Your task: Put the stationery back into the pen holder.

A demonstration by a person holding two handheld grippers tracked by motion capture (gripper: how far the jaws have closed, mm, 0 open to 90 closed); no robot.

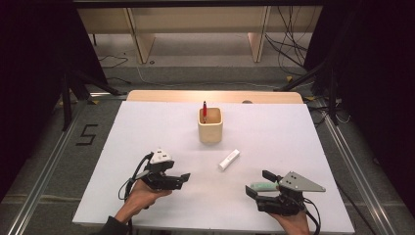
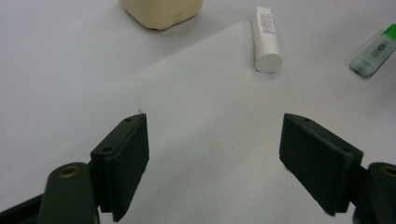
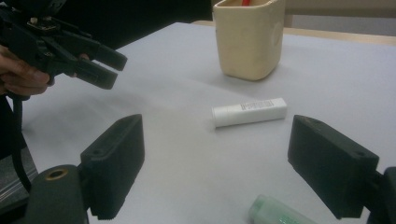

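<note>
A white bench (image 1: 147, 127) stands on a grey floor with cables and dark stands around it. At the near edge, a person's two hands each hold a black gripper low over the surface. The left gripper (image 1: 182, 179) points right, toward the middle of the bench, its jaws spread wide and empty. The right gripper (image 1: 261, 182) points left, its jaws also spread wide and holding nothing. Between its jaw tips lies a pale green highlighter (image 1: 264, 186), a translucent green barrel lying on its side on the bench; the right gripper view shows its rounded end (image 3: 275, 212) low between the jaws. Farther out, between the two grippers and well apart from both, lies a white tube (image 1: 229, 159) with small print and a flat cap. Beyond it stands a cream holder (image 1: 210, 127), square with rounded corners, with a red pen (image 1: 204, 110) upright inside.
</note>
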